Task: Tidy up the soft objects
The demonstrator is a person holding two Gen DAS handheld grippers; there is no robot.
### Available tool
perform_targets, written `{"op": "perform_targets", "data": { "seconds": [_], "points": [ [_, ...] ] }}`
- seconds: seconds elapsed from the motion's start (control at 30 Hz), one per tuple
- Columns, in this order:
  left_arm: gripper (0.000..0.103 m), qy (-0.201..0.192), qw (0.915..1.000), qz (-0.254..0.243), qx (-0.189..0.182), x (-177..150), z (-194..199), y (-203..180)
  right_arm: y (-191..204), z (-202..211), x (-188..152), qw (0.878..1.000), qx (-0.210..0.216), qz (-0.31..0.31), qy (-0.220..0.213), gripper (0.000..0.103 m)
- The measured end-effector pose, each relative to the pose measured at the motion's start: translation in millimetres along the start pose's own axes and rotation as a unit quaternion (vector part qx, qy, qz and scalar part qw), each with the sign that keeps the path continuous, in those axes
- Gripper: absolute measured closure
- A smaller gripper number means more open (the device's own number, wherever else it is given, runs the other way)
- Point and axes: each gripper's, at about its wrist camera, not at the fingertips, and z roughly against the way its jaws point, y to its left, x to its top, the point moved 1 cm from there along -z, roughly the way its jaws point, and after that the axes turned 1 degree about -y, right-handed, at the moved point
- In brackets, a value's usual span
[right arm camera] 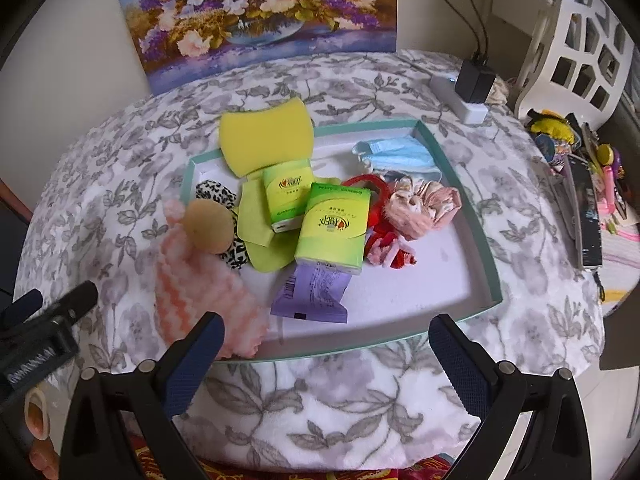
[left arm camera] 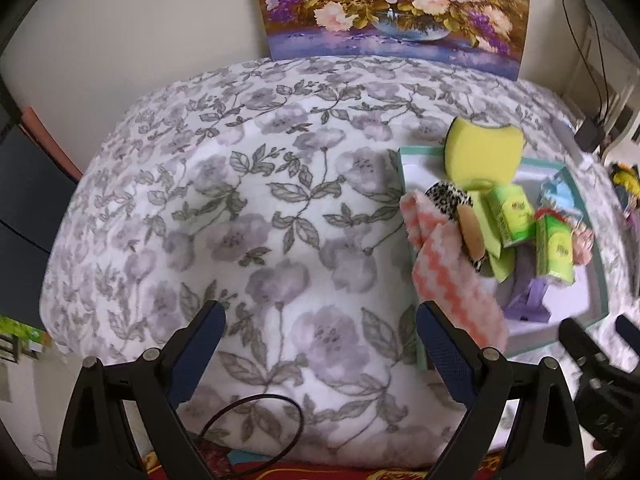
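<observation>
A shallow teal-rimmed tray [right arm camera: 490, 256] on the flowered blanket holds soft things: a yellow sponge [right arm camera: 266, 140], two green tissue packs [right arm camera: 332, 226], a purple packet [right arm camera: 314, 294], a blue face mask [right arm camera: 396, 156], pink and red scrunchies [right arm camera: 416, 204], a leopard-print pad [right arm camera: 216, 194] and a tan puff [right arm camera: 208, 226]. A pink-and-white zigzag cloth [right arm camera: 196, 284] hangs over the tray's left edge. My right gripper [right arm camera: 324, 350] is open and empty just before the tray's near edge. My left gripper [left arm camera: 320, 338] is open and empty over bare blanket, left of the tray [left arm camera: 600, 280].
A flower painting [right arm camera: 260, 12] leans on the wall behind. A power strip with a black adapter [right arm camera: 474, 80] lies at the back right. Clutter and a white lattice stand [right arm camera: 580, 52] are at the right. A black cable loop [left arm camera: 256, 432] lies at the blanket's near edge.
</observation>
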Motion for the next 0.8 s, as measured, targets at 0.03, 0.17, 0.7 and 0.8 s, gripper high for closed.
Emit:
{"op": "perform_targets", "data": {
  "seconds": [0.03, 0.17, 0.7, 0.8],
  "points": [
    [0.007, 0.0, 1.0, -0.003, -0.002, -1, 1, -1, 1, 2, 0, 1.0, 0.0, 0.0, -0.004, 0.0],
    [0.007, -0.003, 1.0, -0.006, -0.007, -2, 4, -2, 4, 10, -1, 1.0, 0.001, 0.008, -0.013, 0.0],
    [0.007, -0.002, 0.9997, 0.003, -0.023, -2, 5, 2, 8, 15, -2, 1.0, 0.0, 0.012, -0.022, 0.0],
    [0.007, -0.003, 0.9997, 0.008, -0.023, -2, 5, 5, 8, 14, -1, 1.0, 0.0, 0.012, -0.022, 0.0]
  ]
}}
